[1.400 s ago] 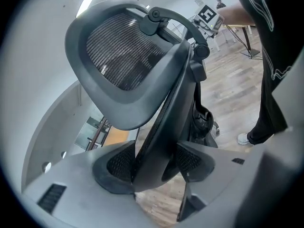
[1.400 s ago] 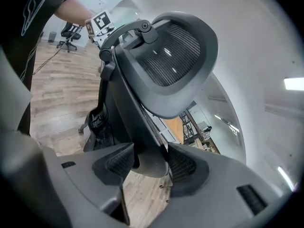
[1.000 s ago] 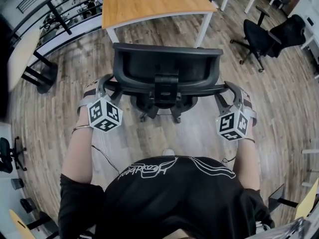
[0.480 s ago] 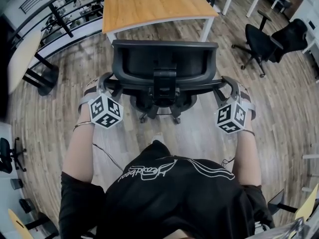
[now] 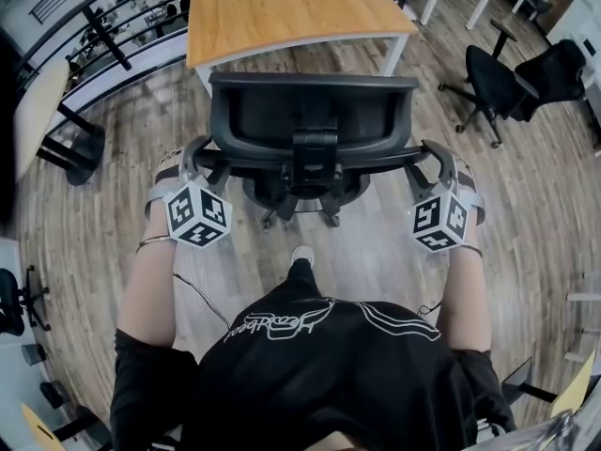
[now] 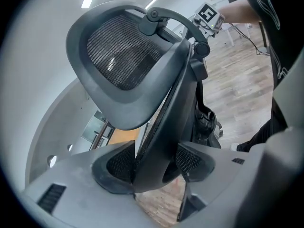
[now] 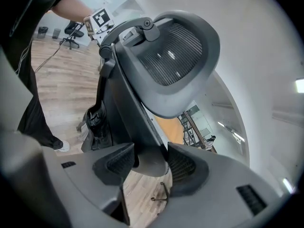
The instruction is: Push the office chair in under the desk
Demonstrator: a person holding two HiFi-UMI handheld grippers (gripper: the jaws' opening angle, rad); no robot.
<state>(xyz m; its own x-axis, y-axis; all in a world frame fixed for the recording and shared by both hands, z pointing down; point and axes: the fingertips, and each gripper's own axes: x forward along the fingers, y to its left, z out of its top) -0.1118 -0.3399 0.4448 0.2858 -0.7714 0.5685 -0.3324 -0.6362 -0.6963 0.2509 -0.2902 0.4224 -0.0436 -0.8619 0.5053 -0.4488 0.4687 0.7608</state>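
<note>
Chair: office chair [image 5: 310, 120] on the wood floor [image 5: 103, 214], back turned to the person, backrest just short of the desk's near edge.
Desk: desk [image 5: 282, 7] with a wooden tabletop and white legs, straight ahead of the chair.
Left gripper: left gripper [image 5: 199, 158] at the backrest's left edge; jaws clenched on the frame, a pad on each side.
Right gripper: right gripper [image 5: 430, 161] at the backrest's right edge; jaws grasping the frame the same way.
Headrest: mesh headrest [image 6: 118, 56] above both grips.
Person: one shoe [image 5: 301, 255] just behind the chair base.
Surroundings: second black chair [image 5: 498, 83] well apart, to the right.
</note>
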